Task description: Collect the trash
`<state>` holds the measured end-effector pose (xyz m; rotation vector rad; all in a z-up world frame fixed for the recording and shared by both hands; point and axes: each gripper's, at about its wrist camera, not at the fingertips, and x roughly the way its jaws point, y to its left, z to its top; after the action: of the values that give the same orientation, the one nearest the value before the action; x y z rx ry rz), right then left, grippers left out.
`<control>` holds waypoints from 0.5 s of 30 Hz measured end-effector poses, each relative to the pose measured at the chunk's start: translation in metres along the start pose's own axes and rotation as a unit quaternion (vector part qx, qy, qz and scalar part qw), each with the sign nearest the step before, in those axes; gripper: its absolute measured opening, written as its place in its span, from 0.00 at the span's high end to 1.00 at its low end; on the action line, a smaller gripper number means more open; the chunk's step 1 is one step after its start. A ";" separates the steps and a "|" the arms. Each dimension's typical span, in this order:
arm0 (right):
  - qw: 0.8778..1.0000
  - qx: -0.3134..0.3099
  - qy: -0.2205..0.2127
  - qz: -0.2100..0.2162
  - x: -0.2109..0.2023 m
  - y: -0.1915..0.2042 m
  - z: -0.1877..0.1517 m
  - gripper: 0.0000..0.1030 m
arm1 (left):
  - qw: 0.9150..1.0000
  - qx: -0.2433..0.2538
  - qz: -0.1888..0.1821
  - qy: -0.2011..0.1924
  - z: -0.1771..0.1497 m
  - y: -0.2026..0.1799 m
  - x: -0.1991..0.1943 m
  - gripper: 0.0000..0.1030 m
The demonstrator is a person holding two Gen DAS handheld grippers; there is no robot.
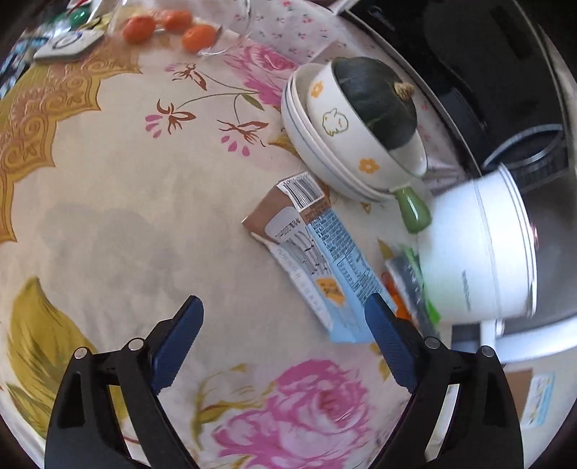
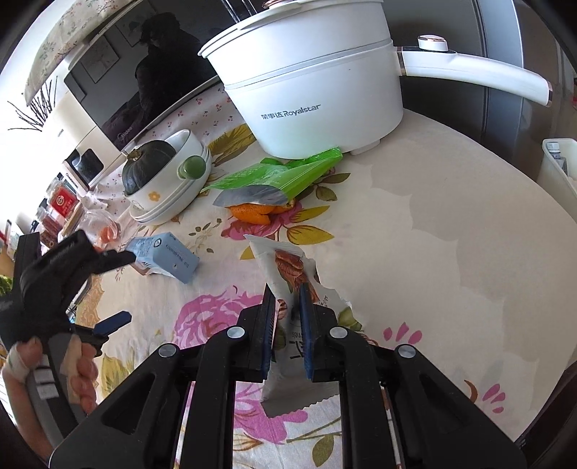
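Note:
A blue and brown drink carton (image 1: 313, 252) (image 2: 169, 256) lies flat on the flowered tablecloth (image 1: 126, 180). My left gripper (image 1: 285, 306) (image 2: 120, 288) hovers open over its near end, which lies just inside the right finger; no pad presses on it. My right gripper (image 2: 287, 292) is shut on a torn white snack wrapper (image 2: 288, 263) printed with nuts, held above the cloth. Beside the white electric pot (image 2: 310, 90) (image 1: 479, 252) lie a green wrapper (image 2: 281, 173) (image 1: 414, 281) and an orange peel (image 2: 252, 213).
Stacked bowls (image 1: 324, 119) (image 2: 169, 202) holding a dark green squash (image 1: 375, 101) stand behind the carton. Oranges (image 1: 137, 29), a glass and a remote (image 1: 68, 43) sit at the far side. A white bin (image 2: 559, 169) stands off the table's right edge. A hand (image 2: 75, 375) grips the left tool.

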<state>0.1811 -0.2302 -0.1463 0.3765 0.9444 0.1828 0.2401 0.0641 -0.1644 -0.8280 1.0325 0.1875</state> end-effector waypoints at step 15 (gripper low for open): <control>1.000 0.024 -0.007 0.011 -0.004 -0.017 0.011 0.87 | 0.994 0.056 0.084 -0.037 0.007 -0.068 0.067 0.13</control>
<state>0.1880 -0.2493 -0.1441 0.4326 0.9314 0.1775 0.3146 0.0061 -0.1820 -0.6280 1.0333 0.2995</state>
